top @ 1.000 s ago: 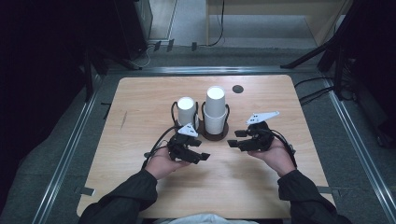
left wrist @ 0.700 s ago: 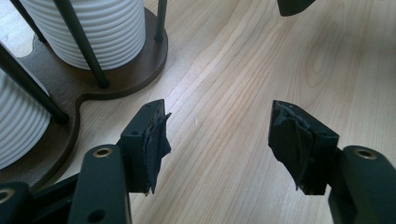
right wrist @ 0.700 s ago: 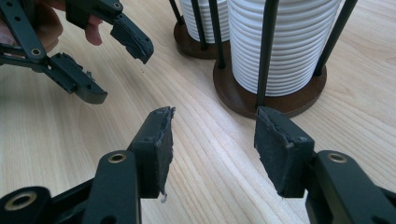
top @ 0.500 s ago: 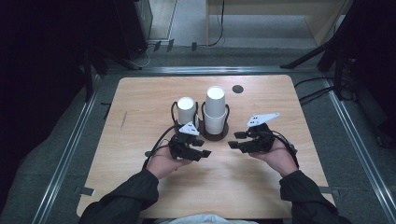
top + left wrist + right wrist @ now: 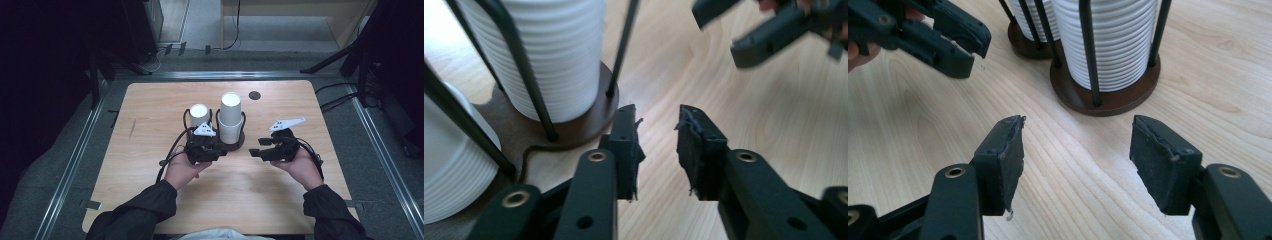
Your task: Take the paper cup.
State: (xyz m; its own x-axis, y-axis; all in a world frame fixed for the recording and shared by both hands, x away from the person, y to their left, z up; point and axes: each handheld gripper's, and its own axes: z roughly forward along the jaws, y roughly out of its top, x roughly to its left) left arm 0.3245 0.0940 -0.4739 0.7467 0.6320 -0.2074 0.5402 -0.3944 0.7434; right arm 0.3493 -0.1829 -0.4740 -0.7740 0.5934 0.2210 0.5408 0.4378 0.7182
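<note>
Both grippers, left [image 5: 220,151] and right [image 5: 255,152], spread, empty. Approach taller cup stack [image 5: 230,116] near top, between holder rods [image 5: 1087,50]; pinch 1 rim only.

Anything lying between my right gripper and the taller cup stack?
Nothing: in the right gripper view, bare wooden table runs from the open right gripper to the taller cup stack in its holder.

Two cup stacks [image 5: 230,117] on table [image 5: 150,115], each in own wire holder [image 5: 1105,97]. Two grippers: left gripper [image 5: 212,151], right gripper [image 5: 254,152]. One dark round spot [image 5: 255,95] on tabletop.
</note>
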